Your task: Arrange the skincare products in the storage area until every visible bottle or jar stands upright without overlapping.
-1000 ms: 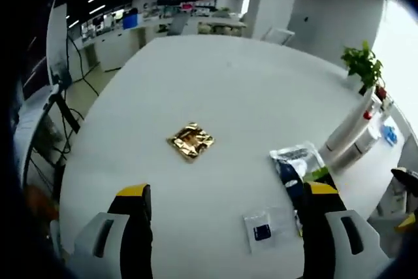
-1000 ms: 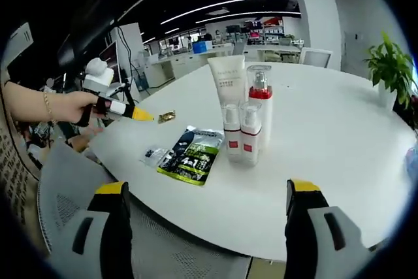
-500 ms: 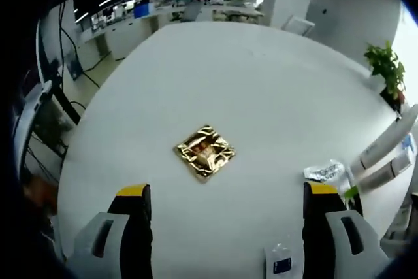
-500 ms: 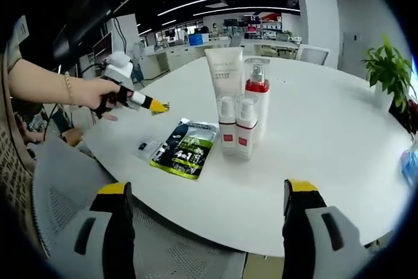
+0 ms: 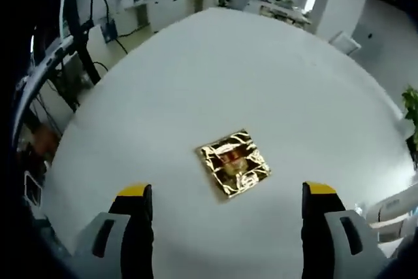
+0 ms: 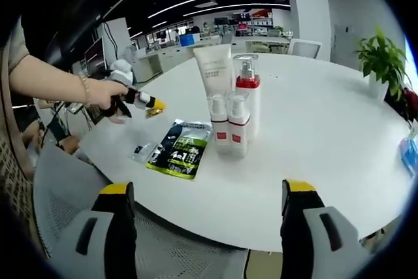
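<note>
Round white table in an office (desks behind); both tongs gape wide, empty.

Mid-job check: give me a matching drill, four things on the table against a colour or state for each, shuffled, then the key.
Things:
1. foil sachet
2. large tube
3. pump bottle
4. flat pouch

States:
A. lying flat, dark with green print
B. white, standing on its cap
C. gold and crinkled, ahead of the open left claw
D. upright, clear top over a red collar

Pairs: 1-C, 2-B, 3-D, 4-A
</note>
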The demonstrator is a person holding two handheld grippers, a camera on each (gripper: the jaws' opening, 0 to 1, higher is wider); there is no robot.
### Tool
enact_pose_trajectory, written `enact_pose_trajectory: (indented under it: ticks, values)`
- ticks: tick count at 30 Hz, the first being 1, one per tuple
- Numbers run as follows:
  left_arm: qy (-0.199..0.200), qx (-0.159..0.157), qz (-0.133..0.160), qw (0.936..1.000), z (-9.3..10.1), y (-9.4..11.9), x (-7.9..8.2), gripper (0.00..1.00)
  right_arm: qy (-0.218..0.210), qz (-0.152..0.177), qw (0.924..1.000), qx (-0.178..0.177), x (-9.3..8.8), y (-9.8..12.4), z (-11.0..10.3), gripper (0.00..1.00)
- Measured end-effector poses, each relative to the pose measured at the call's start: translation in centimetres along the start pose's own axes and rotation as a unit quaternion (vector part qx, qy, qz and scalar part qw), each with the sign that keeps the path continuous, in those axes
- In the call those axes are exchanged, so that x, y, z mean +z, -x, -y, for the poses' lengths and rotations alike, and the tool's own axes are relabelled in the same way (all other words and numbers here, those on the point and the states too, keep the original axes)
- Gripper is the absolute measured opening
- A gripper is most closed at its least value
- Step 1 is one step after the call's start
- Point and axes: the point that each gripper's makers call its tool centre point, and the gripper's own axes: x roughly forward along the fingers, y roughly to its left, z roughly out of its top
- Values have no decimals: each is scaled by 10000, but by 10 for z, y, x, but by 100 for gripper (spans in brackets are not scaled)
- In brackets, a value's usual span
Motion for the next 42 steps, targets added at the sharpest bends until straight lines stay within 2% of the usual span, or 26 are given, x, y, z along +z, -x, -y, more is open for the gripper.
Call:
enact_pose_trajectory:
  ticks: [7, 11, 17, 21, 25, 26, 36, 42]
  values:
    - [-13, 225, 65, 9997, 10, -7, 5, 89, -69, -6, 10000, -48, -1, 0, 2, 92]
    - [109, 347, 79, 9993, 11, -10, 9, 88, -113, -21, 9999, -64, -1, 0, 3, 92]
    - [-220, 572, 93, 9981, 2, -10, 11, 78, -144, -32, 9999, -75, -2, 0, 4, 92]
    - [-235, 526, 153, 9982, 4, -7, 12, 73, -143, -35, 9999, -57, -2, -1, 3, 91]
    - [-518, 311, 331, 9976, 9, -5, 16, 41, -170, -27, 9998, -54, -2, -1, 3, 90]
    - [-555, 292, 350, 9974, 9, -5, 17, 38, -167, -24, 9998, -57, -2, -1, 3, 90]
    - [-663, 117, 331, 9972, 6, -5, 15, 36, -127, -23, 9999, -42, -1, -1, 2, 89]
    - [-1024, -176, 480, 9934, 8, 6, 9, 36, -88, -30, 10000, -15, -1, -1, 1, 89]
